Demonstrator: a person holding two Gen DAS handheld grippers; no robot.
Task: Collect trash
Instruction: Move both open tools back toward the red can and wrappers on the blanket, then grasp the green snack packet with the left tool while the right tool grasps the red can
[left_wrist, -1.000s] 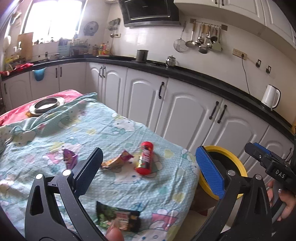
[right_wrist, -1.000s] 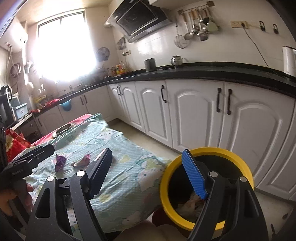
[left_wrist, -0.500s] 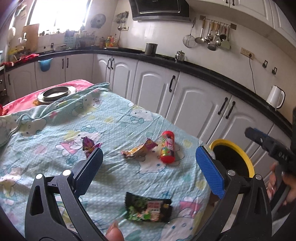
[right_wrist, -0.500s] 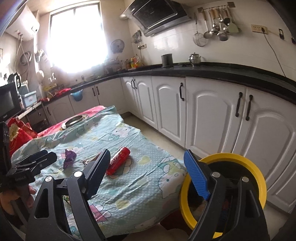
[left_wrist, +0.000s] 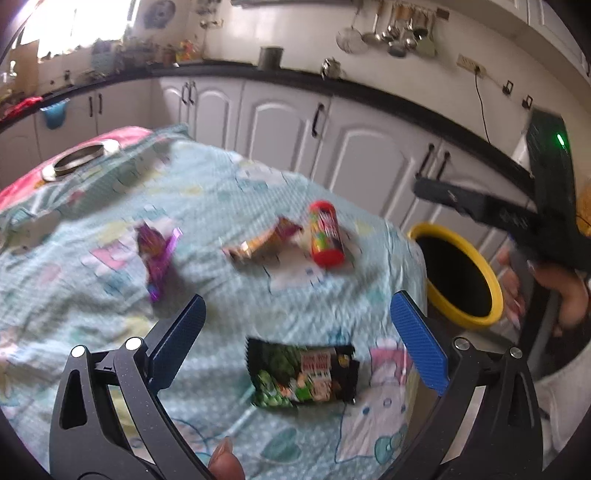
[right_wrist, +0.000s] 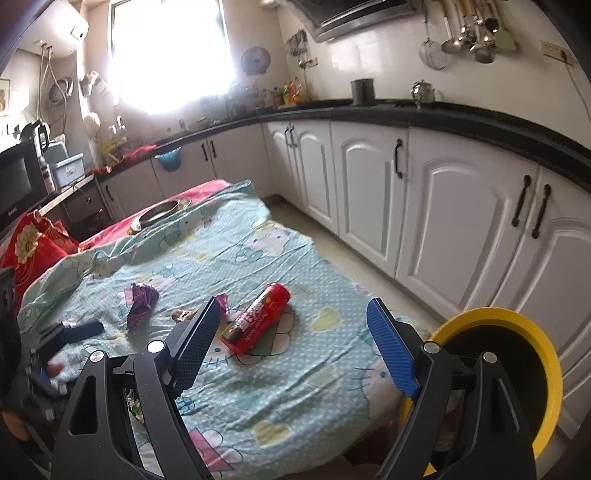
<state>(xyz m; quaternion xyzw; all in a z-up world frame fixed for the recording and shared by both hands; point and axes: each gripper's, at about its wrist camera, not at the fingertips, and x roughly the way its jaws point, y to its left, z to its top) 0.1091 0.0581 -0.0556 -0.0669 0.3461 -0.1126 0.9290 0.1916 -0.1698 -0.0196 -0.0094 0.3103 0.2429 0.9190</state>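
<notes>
Surface under a blue cartoon cloth (left_wrist: 229, 199): red tube (right_wrist: 256, 317), purple wrapper (left_wrist: 157, 254), orange wrapper (left_wrist: 258, 243), green packet (left_wrist: 303, 373). Yellow-rimmed bin (right_wrist: 517, 321) beside it. Left gripper (left_wrist: 295, 332) and right gripper (right_wrist: 291, 339): fingers wide apart, holding nothing.

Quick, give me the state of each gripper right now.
Left gripper: open, empty, above the green snack packet.
Right gripper: open, empty, its jaws have just been opening; the red tube lies ahead on the cloth.
</notes>
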